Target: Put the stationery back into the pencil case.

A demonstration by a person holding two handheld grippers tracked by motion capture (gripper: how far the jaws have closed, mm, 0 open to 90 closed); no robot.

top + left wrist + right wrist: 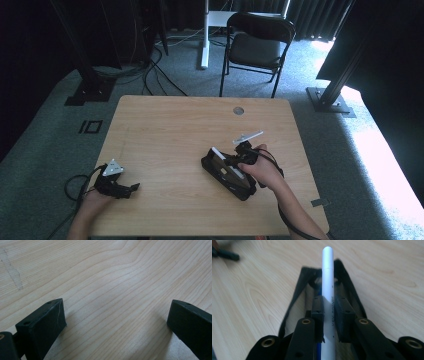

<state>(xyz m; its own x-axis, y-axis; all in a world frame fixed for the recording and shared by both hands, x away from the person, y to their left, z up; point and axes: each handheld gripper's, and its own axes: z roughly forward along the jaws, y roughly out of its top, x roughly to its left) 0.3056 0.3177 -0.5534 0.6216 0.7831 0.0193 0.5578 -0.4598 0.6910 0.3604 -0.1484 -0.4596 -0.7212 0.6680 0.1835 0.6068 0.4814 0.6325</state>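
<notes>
Wood table [165,125] lies open beyond pen [328,290] over pouch [225,175].

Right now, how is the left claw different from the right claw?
The left claw stands wide open with nothing between its jaws, while the right claw is shut on a white pen. The left claw hangs over bare wooden table; the right claw hangs above an open black pencil case. Both have black jaws, and a hand holds each.

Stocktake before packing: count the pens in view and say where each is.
2. A white pen is clamped in the right gripper over the open black pencil case; a blue one shows beneath it. More may be hidden inside.
</notes>
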